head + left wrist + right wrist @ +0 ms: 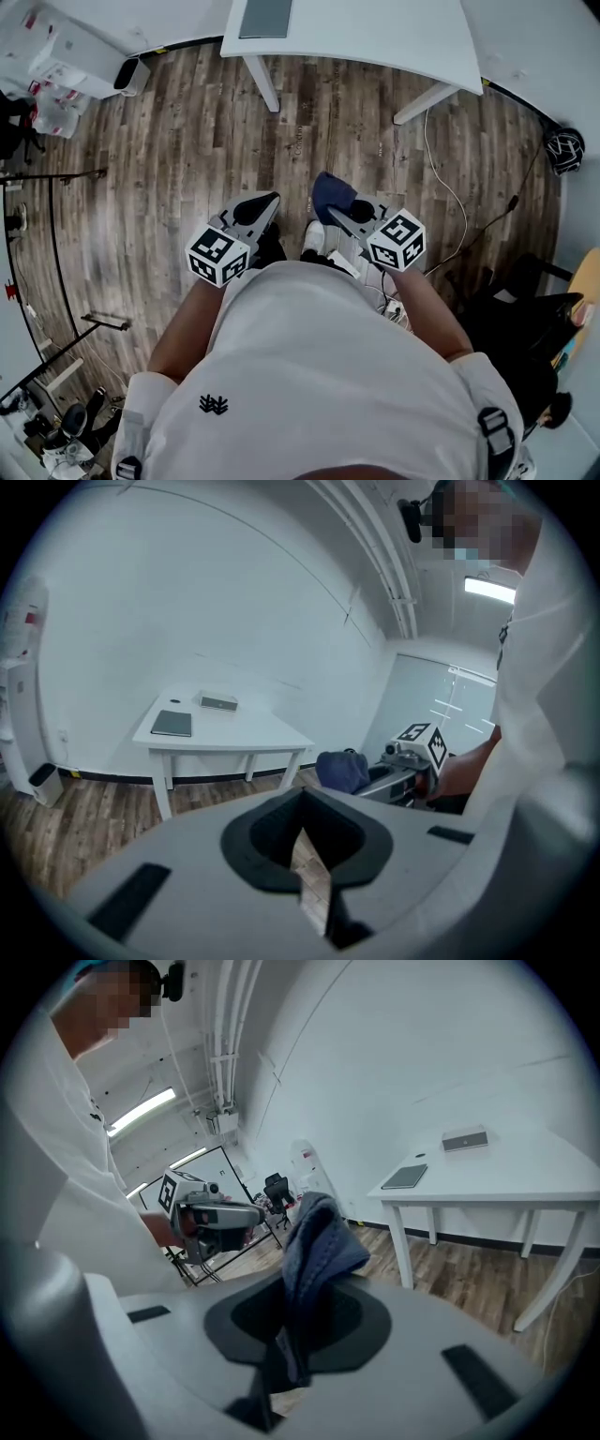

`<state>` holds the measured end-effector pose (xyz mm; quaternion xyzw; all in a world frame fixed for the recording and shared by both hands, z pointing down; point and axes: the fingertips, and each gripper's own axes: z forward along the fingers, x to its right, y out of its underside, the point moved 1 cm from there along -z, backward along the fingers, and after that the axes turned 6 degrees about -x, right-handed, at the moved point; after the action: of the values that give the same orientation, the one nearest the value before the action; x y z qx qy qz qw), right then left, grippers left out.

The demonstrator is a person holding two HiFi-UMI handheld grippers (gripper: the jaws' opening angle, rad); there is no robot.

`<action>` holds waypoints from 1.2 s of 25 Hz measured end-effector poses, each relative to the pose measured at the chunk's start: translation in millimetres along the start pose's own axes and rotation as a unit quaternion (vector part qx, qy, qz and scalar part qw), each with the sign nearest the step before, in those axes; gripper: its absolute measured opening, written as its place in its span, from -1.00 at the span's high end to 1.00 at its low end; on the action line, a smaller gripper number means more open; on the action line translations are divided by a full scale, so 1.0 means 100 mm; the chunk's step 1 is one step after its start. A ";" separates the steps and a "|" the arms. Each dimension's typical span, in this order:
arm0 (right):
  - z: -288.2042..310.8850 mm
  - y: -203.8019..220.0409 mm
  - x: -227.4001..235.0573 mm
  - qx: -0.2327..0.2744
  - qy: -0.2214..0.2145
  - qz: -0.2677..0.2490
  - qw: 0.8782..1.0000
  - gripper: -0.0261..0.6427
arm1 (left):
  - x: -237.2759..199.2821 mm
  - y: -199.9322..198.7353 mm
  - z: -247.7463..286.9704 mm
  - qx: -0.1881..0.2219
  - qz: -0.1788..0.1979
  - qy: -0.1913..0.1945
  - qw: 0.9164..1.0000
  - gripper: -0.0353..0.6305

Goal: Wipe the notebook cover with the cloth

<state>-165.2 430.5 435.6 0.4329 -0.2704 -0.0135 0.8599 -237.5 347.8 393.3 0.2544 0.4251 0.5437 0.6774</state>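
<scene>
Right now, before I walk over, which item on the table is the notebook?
Look at the white table by the wall. The notebook is the larger, dark, flat rectangle lying on it; its neighbour is a smaller grey slab.

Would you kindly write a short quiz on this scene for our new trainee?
1. True or false: the left tool grips the cloth.
2. The notebook lies on: A the floor; B the white table; C a chair.
3. Fill in: the right tool is shut on the ____.
Key: 1 false; 2 B; 3 cloth.
</scene>
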 end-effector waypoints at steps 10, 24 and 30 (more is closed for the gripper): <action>0.48 -0.78 0.67 -0.016 0.034 -0.005 0.999 0.78 | -1.22 -0.48 0.37 0.010 0.013 0.002 1.000 0.88; 1.02 -1.73 1.55 -0.028 0.096 0.007 0.995 0.78 | -2.33 -1.00 0.93 0.000 0.042 0.054 0.998 0.88; 1.10 -2.02 2.02 -0.071 0.080 -0.028 0.994 0.78 | -2.72 -1.12 1.18 -0.003 0.022 0.026 0.999 0.88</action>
<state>-2.5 171.1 428.4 0.3778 -0.1870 -0.0216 0.9065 -91.3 71.5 444.8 0.2474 0.4352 0.5661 0.6549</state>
